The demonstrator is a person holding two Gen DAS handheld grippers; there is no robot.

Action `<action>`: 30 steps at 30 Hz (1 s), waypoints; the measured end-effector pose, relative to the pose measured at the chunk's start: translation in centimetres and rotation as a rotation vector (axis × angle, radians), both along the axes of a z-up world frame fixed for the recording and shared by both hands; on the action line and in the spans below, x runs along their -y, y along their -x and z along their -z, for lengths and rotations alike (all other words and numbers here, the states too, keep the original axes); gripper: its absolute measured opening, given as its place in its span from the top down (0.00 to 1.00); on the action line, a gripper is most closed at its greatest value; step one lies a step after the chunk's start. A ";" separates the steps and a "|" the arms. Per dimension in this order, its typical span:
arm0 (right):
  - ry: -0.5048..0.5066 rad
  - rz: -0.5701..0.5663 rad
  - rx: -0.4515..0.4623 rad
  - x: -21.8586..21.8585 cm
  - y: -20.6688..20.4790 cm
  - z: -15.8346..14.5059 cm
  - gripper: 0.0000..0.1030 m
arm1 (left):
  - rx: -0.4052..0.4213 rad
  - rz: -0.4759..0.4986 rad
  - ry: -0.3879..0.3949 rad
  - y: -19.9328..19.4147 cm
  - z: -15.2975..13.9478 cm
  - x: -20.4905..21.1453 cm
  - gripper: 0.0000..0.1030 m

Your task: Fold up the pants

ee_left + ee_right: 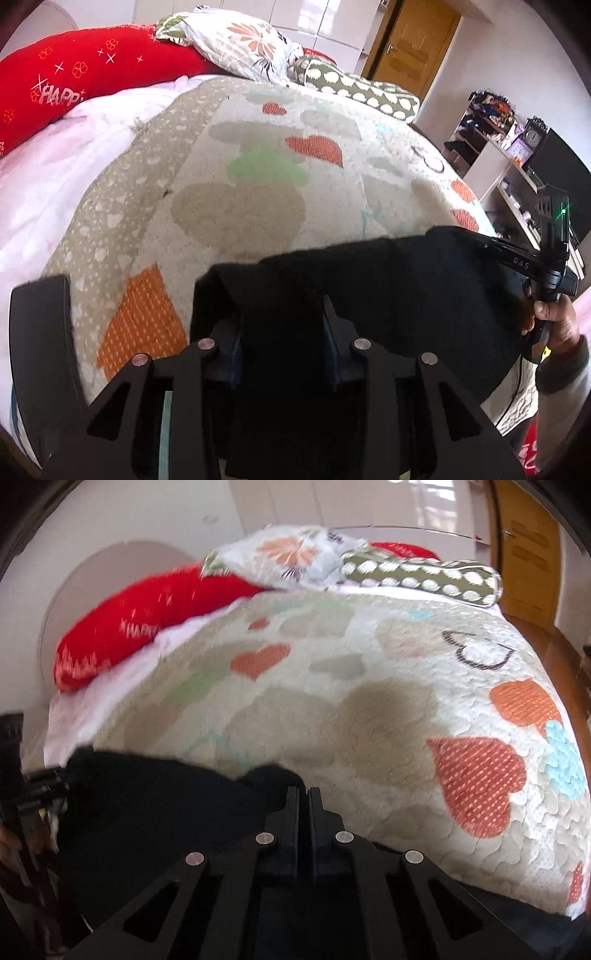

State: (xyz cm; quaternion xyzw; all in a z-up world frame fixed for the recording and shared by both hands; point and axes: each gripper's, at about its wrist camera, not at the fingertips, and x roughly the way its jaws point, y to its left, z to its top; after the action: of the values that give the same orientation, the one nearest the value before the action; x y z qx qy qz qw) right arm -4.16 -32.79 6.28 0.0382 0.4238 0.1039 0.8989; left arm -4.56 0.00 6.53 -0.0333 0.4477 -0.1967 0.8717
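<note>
- Pants (388, 288) lie black on the bed's near edge, folds lost in the dark cloth, lower part cut off.
- Left hand-held gripper (282, 317) is partly closed, cloth between its fingers; whether the pads press, I cannot tell.
- Right hand-held gripper (304, 797) is fully closed at the pants' edge; any pinched cloth is hidden.
- Quilt (369, 709) beyond; blurred red pillow (147, 620) farthest.

I get bright, soft daylight, with glare on the glossy wardrobe doors (314, 18). My right view is motion-blurred; both bend and darken at the edges.
</note>
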 end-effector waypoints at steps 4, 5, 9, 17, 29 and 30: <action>0.096 0.033 -0.042 -1.0 -1.7 2.6 0.97 | -0.032 -0.047 0.009 -1.7 1.2 -0.6 0.70; 0.096 0.041 -0.048 -1.1 -1.9 3.0 0.97 | -0.055 -0.067 0.016 -2.1 2.0 -0.8 0.70; 0.110 0.083 -0.008 -0.6 -0.7 1.4 0.81 | -0.074 -0.102 0.053 -2.1 2.0 -1.7 0.53; 0.022 -0.200 0.038 -6.5 7.9 -2.1 0.54 | 0.051 -0.109 -0.060 2.3 -1.6 -2.1 0.50; 0.123 -0.467 0.042 -17.9 12.6 1.6 0.58 | 0.066 -0.071 -0.065 5.1 -1.9 -0.8 0.41; 0.141 -0.459 0.034 -18.2 12.2 2.0 0.64 | 0.066 -0.067 -0.067 5.3 -1.8 -0.6 0.41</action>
State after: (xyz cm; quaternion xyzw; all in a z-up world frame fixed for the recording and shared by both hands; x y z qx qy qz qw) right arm -16.34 -14.57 4.26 -0.1235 0.4122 0.2762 0.8594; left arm -9.88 0.62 8.35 -0.0124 0.4237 -0.1535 0.8926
